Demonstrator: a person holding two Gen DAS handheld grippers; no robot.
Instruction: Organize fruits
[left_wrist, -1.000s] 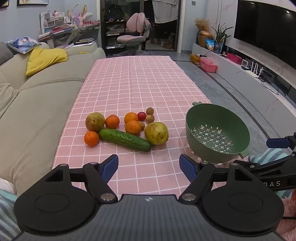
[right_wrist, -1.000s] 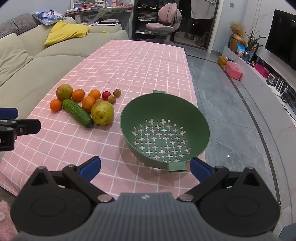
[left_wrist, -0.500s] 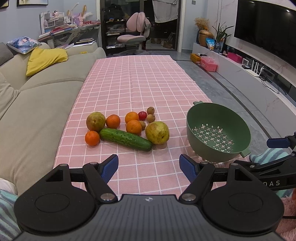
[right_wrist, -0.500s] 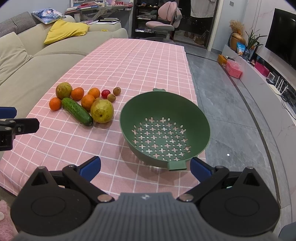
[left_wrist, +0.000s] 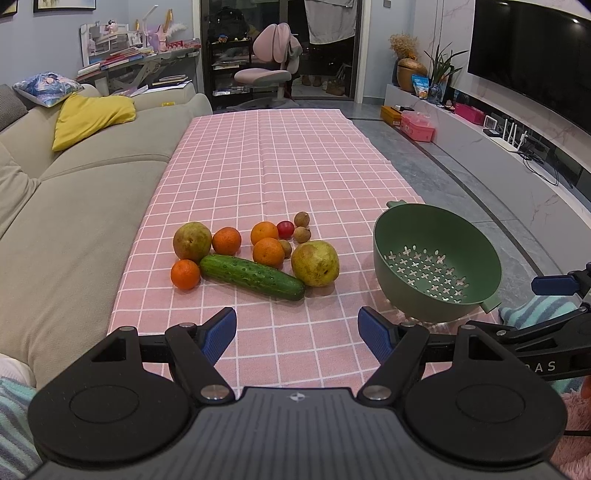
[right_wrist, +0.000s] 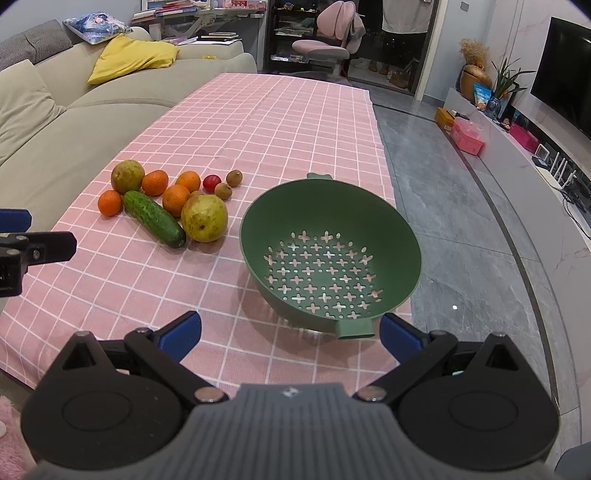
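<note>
While both grippers gape empty at the lower frame edge, the left gripper (left_wrist: 297, 328) sits nearer the dark green cucumber (left_wrist: 252, 277), lying slantwise mid-frame; the perforated green plastic colander (right_wrist: 330, 254), apparently empty, fronts the right gripper (right_wrist: 290, 330).

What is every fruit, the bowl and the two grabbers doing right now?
Green colander: upright, empty.
Cucumber: lying flat on the tablecloth.
Two pears: on the cloth, outside the colander.
Four oranges: on the cloth, loose.
Left gripper: open, empty.
Right gripper: open, empty.
</note>
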